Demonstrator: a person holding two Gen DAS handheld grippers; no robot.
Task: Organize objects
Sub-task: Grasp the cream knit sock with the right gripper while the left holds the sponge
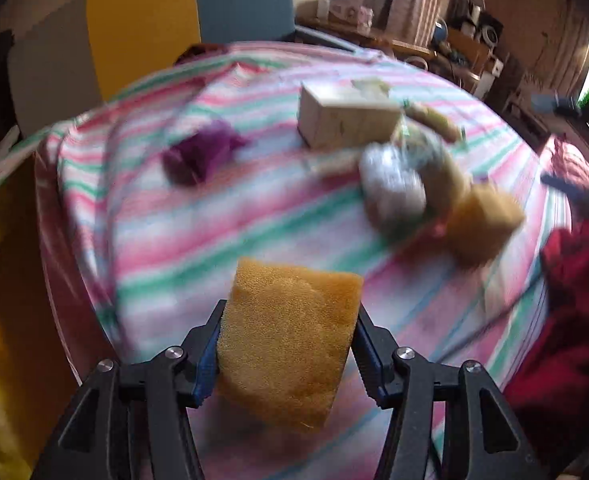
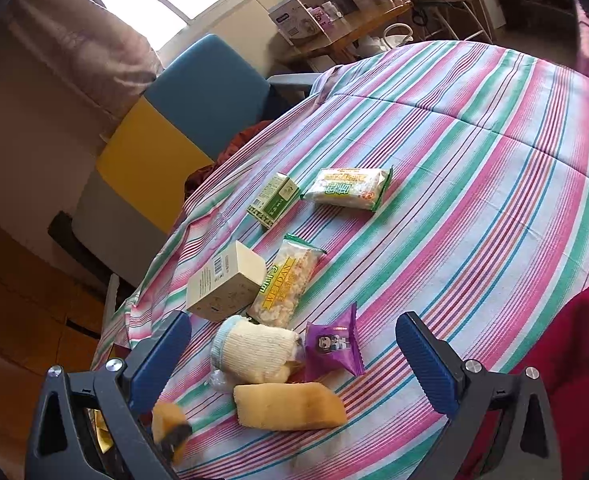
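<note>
My left gripper (image 1: 288,344) is shut on a yellow sponge (image 1: 290,340) and holds it above the striped cloth (image 1: 214,232). The sponge and gripper tip show blurred in the right wrist view (image 2: 170,430). My right gripper (image 2: 294,364) is open and empty above a pile: a second yellow sponge (image 2: 290,404), a rolled cream sock (image 2: 254,354), a purple snack packet (image 2: 334,346). Further off lie a cream box (image 2: 226,284), a WELDAY snack bag (image 2: 288,284), a green box (image 2: 274,198) and a white-green snack bag (image 2: 348,188). The left wrist view is motion-blurred.
The striped cloth (image 2: 474,200) covers a bed. A purple lump (image 1: 206,152) lies on it in the left wrist view. A blue and yellow headboard (image 2: 182,120) stands behind. Red fabric (image 2: 574,360) lies at the right. A wooden desk (image 2: 334,36) with boxes is behind.
</note>
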